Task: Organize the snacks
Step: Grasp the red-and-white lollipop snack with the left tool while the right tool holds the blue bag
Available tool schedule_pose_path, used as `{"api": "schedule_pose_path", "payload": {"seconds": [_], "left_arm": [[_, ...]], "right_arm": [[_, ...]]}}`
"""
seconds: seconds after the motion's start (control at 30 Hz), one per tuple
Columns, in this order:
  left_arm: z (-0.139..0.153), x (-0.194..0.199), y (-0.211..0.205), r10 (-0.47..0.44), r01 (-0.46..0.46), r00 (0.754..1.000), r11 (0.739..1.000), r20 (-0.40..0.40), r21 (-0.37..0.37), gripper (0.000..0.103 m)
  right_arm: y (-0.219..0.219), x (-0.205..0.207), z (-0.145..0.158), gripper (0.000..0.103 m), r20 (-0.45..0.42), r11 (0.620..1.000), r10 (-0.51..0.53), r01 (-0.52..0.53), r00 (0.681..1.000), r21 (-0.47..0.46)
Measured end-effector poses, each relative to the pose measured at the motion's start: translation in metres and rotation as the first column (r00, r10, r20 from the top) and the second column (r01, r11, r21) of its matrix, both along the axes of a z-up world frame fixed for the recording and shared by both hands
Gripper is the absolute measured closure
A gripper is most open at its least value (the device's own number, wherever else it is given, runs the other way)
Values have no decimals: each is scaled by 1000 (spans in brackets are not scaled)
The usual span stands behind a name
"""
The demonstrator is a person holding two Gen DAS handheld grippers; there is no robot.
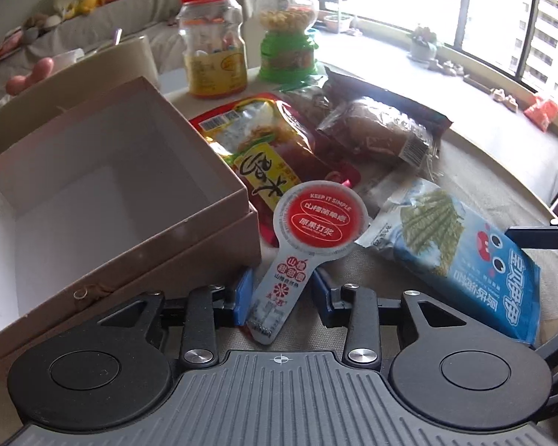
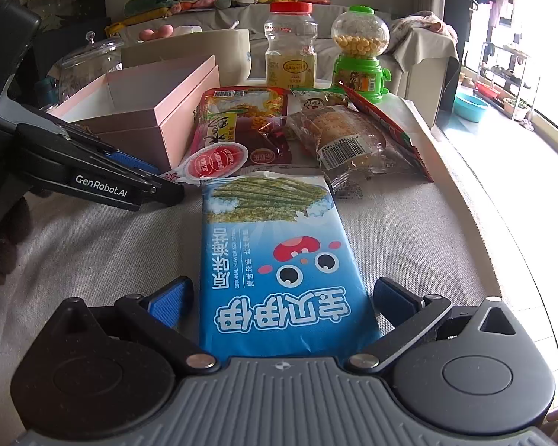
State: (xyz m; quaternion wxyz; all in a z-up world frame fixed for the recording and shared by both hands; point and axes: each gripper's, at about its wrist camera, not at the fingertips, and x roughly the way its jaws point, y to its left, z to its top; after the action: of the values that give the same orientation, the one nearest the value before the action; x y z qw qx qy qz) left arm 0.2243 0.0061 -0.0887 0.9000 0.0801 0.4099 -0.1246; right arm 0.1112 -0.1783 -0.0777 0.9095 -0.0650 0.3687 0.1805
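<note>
Open pink box (image 1: pixel 104 200) blocks the worktop's (image 2: pixel 409 230) left side, its interior clear. Snack packets crowd the middle: red packet (image 1: pixel 264 148), bread packet (image 1: pixel 383 130), blue seaweed packet (image 2: pixel 279 260). Two jars (image 2: pixel 290 52) stand along the far edge. Bare cloth lies free toward the right edge and the near left corner.

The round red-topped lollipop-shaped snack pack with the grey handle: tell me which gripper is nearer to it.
Left. The left gripper straddles the grey handle of the round red-topped snack pack, jaws open. The right gripper sits further back, straddling the blue seaweed snack bag.
</note>
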Motion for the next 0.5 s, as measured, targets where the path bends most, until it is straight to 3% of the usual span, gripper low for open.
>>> {"api": "schedule_pose_path", "payload": {"seconds": [0.17,0.5], "left_arm": [[-2,-26,3,14,-13,999,1000,29,-23,74],[3,-115,21,73,-76,997,993,-27,-91,75]], "right_arm": [[-1,0,0,0,-2,1000,-1,1,1000,8],[-1,0,0,0,-3,1000,2,-2,1000,-2]]}}
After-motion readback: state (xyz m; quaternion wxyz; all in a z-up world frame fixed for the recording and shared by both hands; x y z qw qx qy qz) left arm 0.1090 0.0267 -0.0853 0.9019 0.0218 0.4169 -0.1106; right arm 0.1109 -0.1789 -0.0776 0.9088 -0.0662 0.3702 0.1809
